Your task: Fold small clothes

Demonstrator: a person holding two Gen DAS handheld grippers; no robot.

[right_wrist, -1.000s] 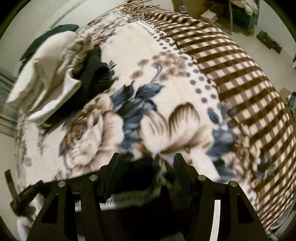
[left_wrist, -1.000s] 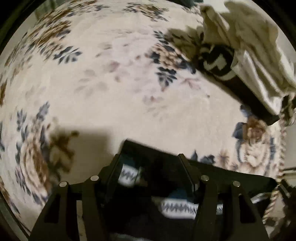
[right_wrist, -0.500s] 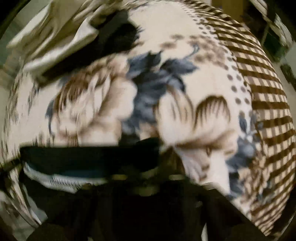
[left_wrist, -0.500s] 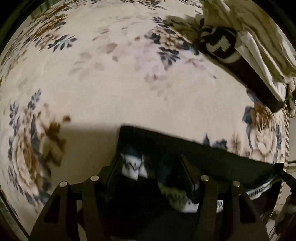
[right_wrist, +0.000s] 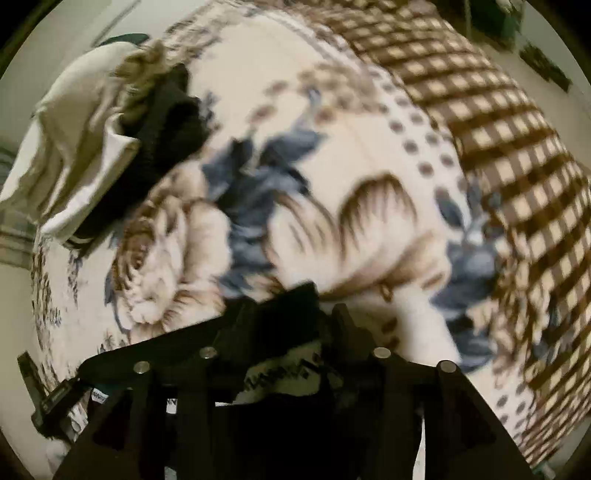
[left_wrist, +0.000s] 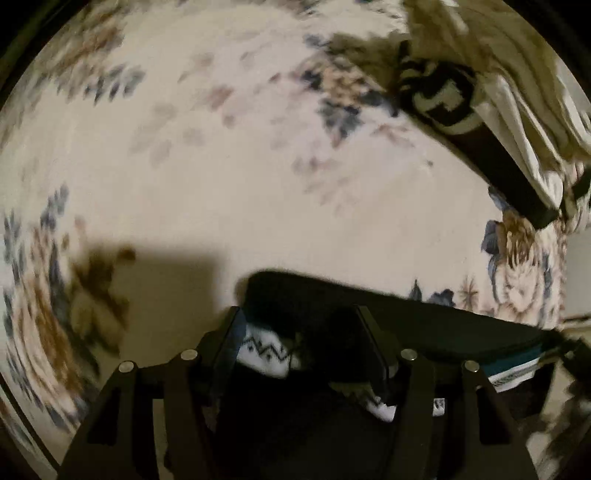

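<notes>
Now both hand-held grippers lay the dark garment (left_wrist: pixel 424 321) folded on the bed (left_wrist: pixel 258 166): left hand-held gripper (left_wrist: pixel 299 332) closing with cloth between its jaws, right hand-held gripper (right_wrist: pixel 284 328) opening around cloth; next, let go and smooth the fold.

I am seeing a floral blanket (left_wrist: pixel 229 192) lying spread across the bed, cream with blue and brown flowers, its checked border (right_wrist: pixel 509 155) running along the right side, floor (right_wrist: pixel 546 33) showing beyond.

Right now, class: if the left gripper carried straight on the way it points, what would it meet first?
The dark garment with the white zigzag band, which already lies between the closing jaws of the left gripper. Just beyond it is the floral blanket; blur and dark fabric hide whether the pads press on it.
</notes>
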